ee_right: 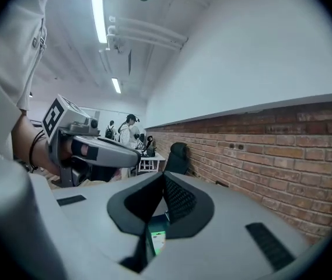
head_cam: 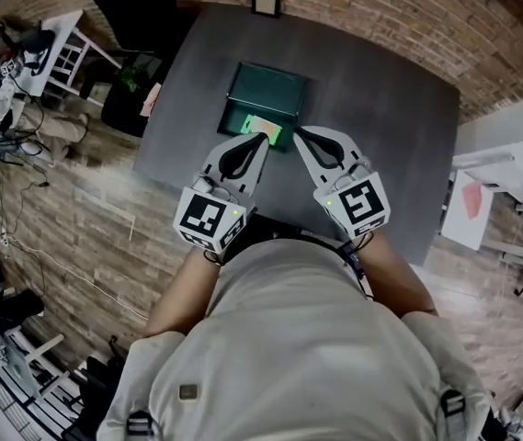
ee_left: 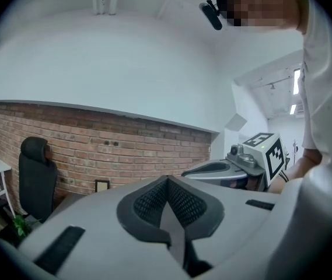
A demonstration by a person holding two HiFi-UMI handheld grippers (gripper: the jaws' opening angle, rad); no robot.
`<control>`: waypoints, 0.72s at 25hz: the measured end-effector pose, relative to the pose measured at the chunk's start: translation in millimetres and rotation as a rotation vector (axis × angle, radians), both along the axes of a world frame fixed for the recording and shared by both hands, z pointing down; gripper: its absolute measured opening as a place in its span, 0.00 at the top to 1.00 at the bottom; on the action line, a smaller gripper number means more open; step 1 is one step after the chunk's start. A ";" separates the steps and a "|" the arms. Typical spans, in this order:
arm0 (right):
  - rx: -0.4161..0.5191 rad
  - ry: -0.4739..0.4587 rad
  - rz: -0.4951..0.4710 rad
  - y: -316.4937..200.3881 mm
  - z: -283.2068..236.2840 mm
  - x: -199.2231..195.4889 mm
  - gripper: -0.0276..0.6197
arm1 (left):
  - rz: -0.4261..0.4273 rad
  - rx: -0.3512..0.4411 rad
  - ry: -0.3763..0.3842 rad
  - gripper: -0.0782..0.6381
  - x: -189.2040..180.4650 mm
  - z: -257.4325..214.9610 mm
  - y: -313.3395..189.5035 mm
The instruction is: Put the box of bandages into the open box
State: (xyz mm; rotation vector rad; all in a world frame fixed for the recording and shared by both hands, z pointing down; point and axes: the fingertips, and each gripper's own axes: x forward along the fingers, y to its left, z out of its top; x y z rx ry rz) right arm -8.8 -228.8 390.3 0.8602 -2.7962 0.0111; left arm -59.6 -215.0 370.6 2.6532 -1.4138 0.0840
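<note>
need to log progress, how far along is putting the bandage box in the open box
Done, it seems: the small green-and-white bandage box lies inside the dark green open box on the dark grey table. In hand: nothing. The left gripper and right gripper both have their jaws shut with nothing between them, held up above the table. Left: apparently nothing.

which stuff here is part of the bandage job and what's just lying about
Job: bandage box, open box.
Lying about: picture frame, chair, plant, white shelf.
</note>
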 end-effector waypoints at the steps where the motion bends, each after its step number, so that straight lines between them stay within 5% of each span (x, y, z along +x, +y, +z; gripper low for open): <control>1: 0.003 -0.008 -0.004 5.2 -3.0 2.6 0.92 | -0.002 0.005 0.001 0.87 2.8 -2.7 5.7; 11: 0.029 -0.056 -0.011 39.2 -27.5 8.5 0.92 | 0.002 0.040 -0.017 0.87 8.8 -24.4 43.5; 18: 0.067 -0.054 0.015 49.4 -36.0 -23.7 0.92 | 0.051 0.058 -0.029 0.87 -22.2 -35.3 58.1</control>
